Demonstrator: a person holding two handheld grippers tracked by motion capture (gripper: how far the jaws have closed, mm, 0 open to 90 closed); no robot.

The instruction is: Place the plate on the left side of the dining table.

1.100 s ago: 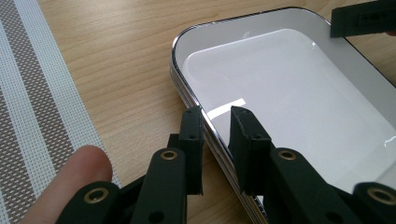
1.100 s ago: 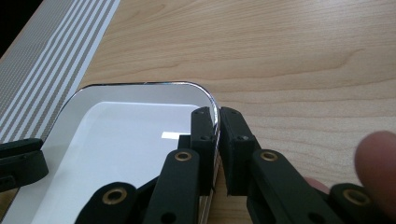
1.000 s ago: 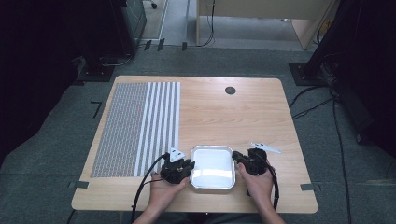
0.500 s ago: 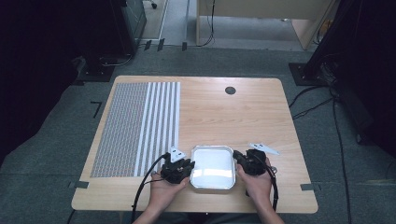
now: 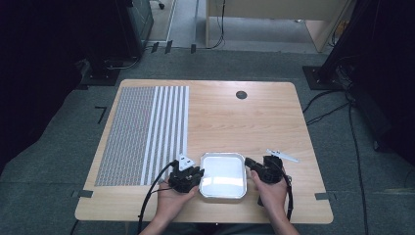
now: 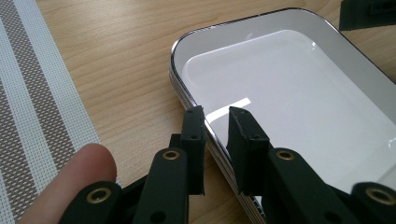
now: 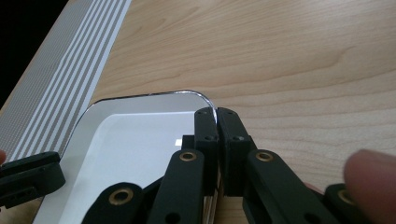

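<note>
Nothing moved since earlier frame: left gripper (image 6: 215, 116) and right gripper (image 7: 216, 116) fingers pinching tray (image 5: 223, 175) rims.

a lab or test room: a light wooden table (image 5: 254, 117) stands alone on grey carpet tiles (image 5: 63, 156). black cables (image 5: 320, 105) trail right of the table, dark equipment stands (image 5: 115, 46) behind its left corner, tape marks (image 5: 100, 113) beside it.

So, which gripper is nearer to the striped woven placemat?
Left. The left gripper clamps the white rectangular metal tray's rim on the striped woven placemat's side; the right gripper clamps the opposite rim.
</note>
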